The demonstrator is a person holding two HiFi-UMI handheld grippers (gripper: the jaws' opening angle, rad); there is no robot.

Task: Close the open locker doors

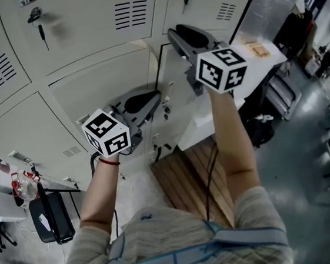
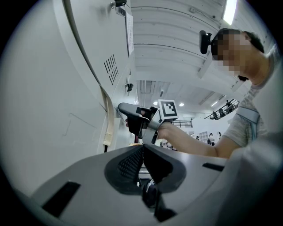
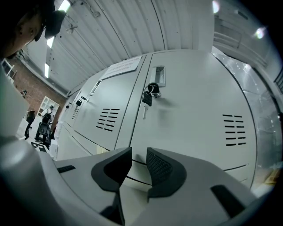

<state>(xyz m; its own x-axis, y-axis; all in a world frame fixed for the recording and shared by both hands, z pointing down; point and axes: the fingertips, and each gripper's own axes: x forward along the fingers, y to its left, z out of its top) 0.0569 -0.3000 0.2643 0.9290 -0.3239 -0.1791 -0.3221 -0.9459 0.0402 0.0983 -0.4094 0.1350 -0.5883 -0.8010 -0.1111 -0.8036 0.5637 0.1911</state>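
two grippers up at the locker bank, and one door [image 1: 196, 119] stands swung out toward the person, low and right of centre in the head view, while the upper lockers [image 1: 81, 19] above it are already shut with their keys hanging. the step in hand looks like the approach to that door, nothing pushed home yet by my reading. right gripper [image 1: 181, 36] is raised high, up by the door's top edge, and whether it touches the metal i can't tell from above; its own view shows the jaws a narrow gap apart, nothing between them, pointing at the shut upper lockers and a dangling key [image 3: 148, 98]. left gripper [image 1: 149, 99] sits lower, near the door's left edge, and its own view has the jaws pressed together on nothing, with a broad white vented panel [image 2: 53, 110] close along the left and the right gripper out ahead. next move, i'd say, wants no grasp at all: lay a gripper flat on the door's outer face and sweep it round toward the frame, steady right to the end. one risk to watch, the thin sheet may bounce back off the frame if it's shoved too hard
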